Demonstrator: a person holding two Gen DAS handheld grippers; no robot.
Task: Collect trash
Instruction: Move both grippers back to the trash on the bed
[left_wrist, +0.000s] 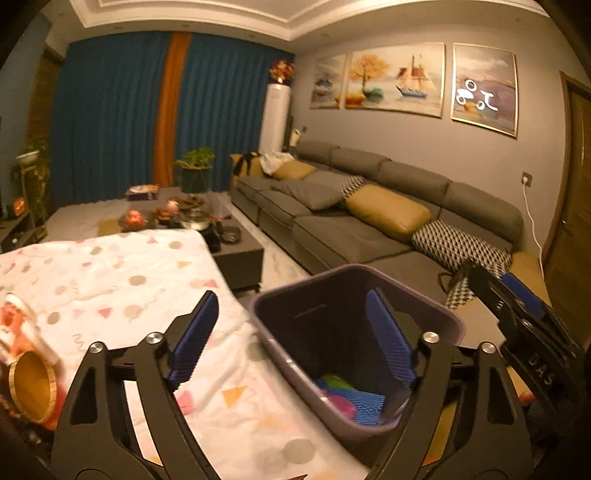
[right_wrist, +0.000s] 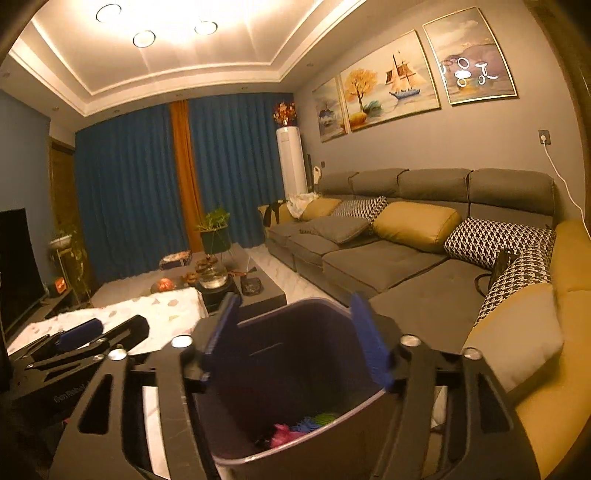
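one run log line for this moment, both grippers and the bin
left gripper: open, empty | right gripper: open, empty | bin: trash inside, beside covered table

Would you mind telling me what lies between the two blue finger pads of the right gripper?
In the right wrist view, the right gripper stands open, and between its pads shows only the trash bin's dark inside, with pink, blue and green scraps at the bottom.

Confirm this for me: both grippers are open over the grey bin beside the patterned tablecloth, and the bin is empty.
Not quite: the bin is not empty. The right wrist view shows pink, blue and green scraps at its bottom, and the left wrist view shows them too. The rest holds: the left gripper and right gripper are both open over it, beside the patterned tablecloth.
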